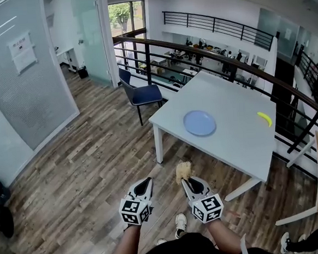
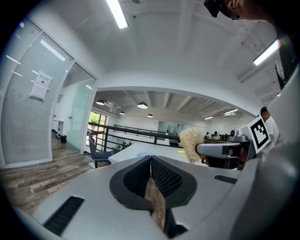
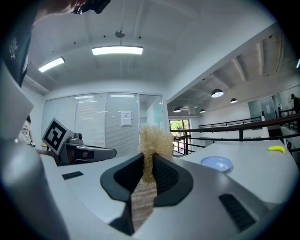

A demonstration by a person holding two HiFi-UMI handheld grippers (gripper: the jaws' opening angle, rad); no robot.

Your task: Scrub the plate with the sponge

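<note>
well short of the table [image 1: 241, 128], right tongs [image 1: 187, 180] pinch sponge [image 1: 183, 170].

The right tool [image 1: 187, 180] holds a tan sponge [image 1: 183, 170] over the floor [image 1: 86, 173]; a blue plate [image 1: 199, 122] lies on the far worktop [image 1: 242, 139].

Plate [image 1: 199, 122] lies on the table [image 1: 225, 97], banana [image 1: 264, 118] to its right.
</note>
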